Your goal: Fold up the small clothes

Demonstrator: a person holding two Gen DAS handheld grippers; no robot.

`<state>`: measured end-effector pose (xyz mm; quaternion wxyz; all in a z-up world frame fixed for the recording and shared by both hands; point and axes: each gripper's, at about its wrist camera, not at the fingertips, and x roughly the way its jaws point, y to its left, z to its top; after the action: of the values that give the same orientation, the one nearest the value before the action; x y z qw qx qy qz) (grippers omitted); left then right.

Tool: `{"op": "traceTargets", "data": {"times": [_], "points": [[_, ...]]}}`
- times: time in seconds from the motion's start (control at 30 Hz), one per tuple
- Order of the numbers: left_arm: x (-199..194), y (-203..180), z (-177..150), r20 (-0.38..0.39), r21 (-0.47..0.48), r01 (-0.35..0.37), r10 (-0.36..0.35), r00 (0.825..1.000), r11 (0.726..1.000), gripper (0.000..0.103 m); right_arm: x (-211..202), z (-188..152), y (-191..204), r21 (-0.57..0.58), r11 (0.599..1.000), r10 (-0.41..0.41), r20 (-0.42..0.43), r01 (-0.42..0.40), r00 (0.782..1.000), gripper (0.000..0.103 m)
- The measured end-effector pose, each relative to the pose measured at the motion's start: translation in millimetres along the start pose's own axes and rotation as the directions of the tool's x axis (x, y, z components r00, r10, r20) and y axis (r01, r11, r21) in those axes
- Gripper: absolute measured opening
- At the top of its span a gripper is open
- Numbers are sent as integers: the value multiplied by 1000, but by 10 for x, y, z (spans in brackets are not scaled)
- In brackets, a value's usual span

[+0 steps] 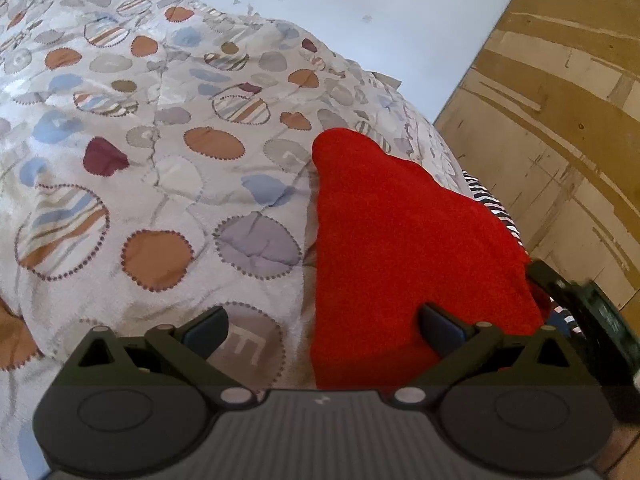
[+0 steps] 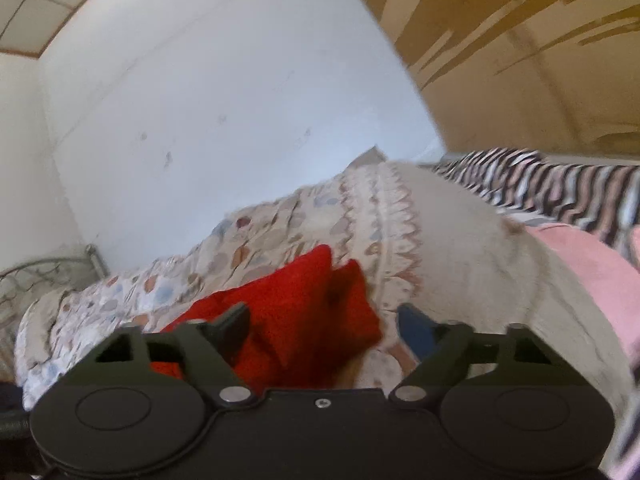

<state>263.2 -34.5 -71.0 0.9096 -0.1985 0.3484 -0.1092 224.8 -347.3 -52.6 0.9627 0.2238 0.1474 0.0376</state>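
- The red cloth [image 1: 408, 240] lies on the quilt [image 1: 140, 160] near the bed's right edge, with a striped blanket [image 2: 560, 188] beyond that edge and something pink [image 2: 592, 264] off to the right.
- In the right wrist view the cloth looks doubled over, 2 red layers with a dark crease between them, so I'd guess 1 fold is in and it wants tidying or a 2nd fold.
- The left gripper [image 1: 320, 328] is spread wide, nothing between the pads. Its right pad sits over the cloth's near part, the left pad over bare quilt. Can't tell if it touches the fabric.
- The right gripper [image 2: 324, 328] is partly spread too. The cloth's near corner sits between the fingers, but the pads aren't pressing on it as far as I can see. That view is blurry, so take it loosely.
- To do this bit well: pinch only the cloth, not the quilt under it. The quilt is soft and puffy, easy to snag.
- Grab 2 matching corners, 1 per gripper, and keep them level so the edge stays straight.
- Lay the fold down slowly and let go only once edges line up.
- Watch the bed edge: the cloth sits close to it and could slide off.
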Motion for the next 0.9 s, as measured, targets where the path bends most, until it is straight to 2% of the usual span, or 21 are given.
{"op": "traceTargets", "data": {"times": [0.03, 0.07, 0.1, 0.13, 0.17, 0.23, 0.37, 0.43, 0.47, 0.57, 0.7, 0.9], "points": [[4, -5, -4, 0, -1, 1, -1, 1000, 1000, 103, 173, 99, 26, -6, 999, 49, -72, -50, 996, 65], [6, -13, -6, 2, 2, -1, 1, 1000, 1000, 103, 173, 99, 26, -6, 999, 49, -72, -50, 996, 59], [5, -22, -8, 4, 8, -4, 4, 1000, 1000, 103, 234, 129, 43, -13, 998, 57, -87, -58, 995, 44], [5, -32, -6, 5, 14, -6, 6, 1000, 1000, 103, 364, 182, 107, -57, 997, 52, -123, -60, 991, 36], [7, -44, -3, 5, 16, -8, 8, 1000, 1000, 103, 364, 182, 107, -57, 997, 52, -123, -60, 991, 35], [19, -69, 6, 2, 20, -9, 9, 1000, 1000, 103, 456, 280, 239, -142, 988, 50, -124, -68, 991, 24], [36, -125, -2, 7, 32, -13, 13, 1000, 999, 103, 523, 364, 364, -231, 972, 9, -115, -36, 993, 24], [34, -134, -16, 12, 33, -18, 18, 1000, 999, 103, 640, 325, 286, -209, 978, -39, -133, 10, 990, 23], [33, -140, -24, 13, 33, -20, 19, 1000, 999, 103, 652, 289, 228, -184, 983, -40, -142, 13, 989, 24], [30, -157, -38, 20, 45, -27, 26, 999, 999, 103, 629, 228, 85, -122, 992, -33, -134, 16, 990, 36], [29, -159, -37, 23, 43, -28, 27, 999, 999, 103, 614, 238, 18, -80, 996, -44, -138, 33, 989, 59], [29, -112, -40, 11, 7, -14, 14, 1000, 1000, 103, 617, 169, -81, -35, 998, -58, -132, 54, 990, 77]]}}
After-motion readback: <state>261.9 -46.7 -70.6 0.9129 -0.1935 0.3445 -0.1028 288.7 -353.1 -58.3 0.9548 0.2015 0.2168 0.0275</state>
